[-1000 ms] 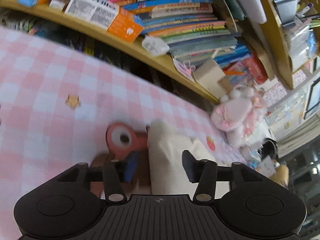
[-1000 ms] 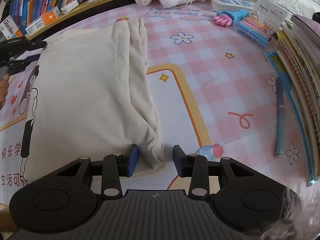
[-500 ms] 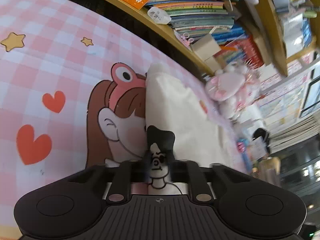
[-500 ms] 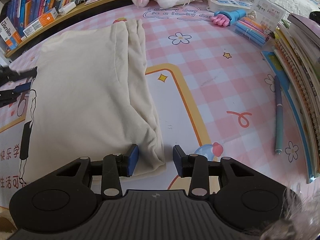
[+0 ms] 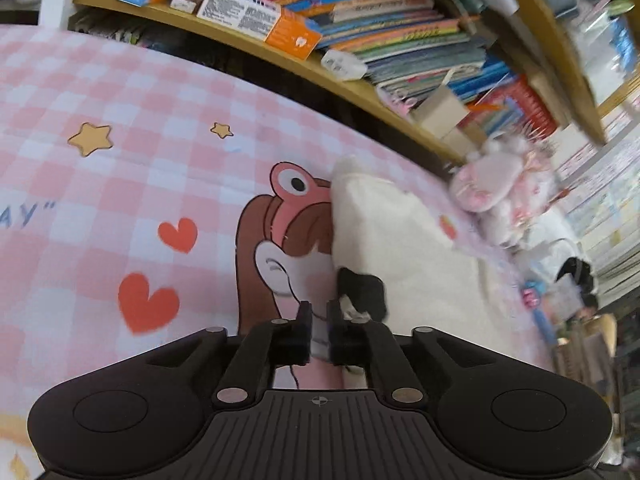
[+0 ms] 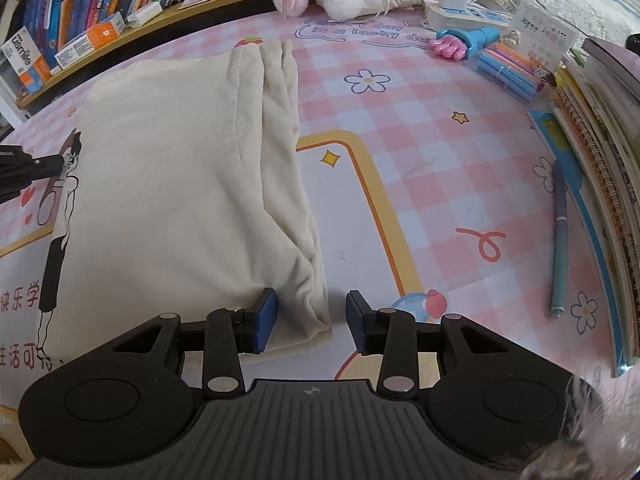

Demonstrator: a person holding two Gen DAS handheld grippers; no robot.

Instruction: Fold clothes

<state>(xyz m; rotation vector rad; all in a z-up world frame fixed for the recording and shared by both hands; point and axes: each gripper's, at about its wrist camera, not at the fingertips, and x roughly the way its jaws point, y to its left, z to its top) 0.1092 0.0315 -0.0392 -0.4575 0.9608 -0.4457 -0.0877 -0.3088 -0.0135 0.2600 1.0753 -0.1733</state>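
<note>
**Cream garment partly folded, one more fold to come**

We judge the work well along: the cream garment (image 6: 180, 184) lies on the tabletop (image 6: 420, 128) as a tidy rectangle, its long right edge already rolled over in layers. A further fold across seems to remain.

Nearest us, the right tongs (image 6: 307, 318) stand wide, their left pad touching the cloth, the garment's near right corner sitting between the pads. The left tongs (image 5: 319, 330) are drawn narrow, pinching the garment's printed left edge. Beyond both tongs the cloth stretches away toward the bookshelf (image 6: 120, 32).
</note>
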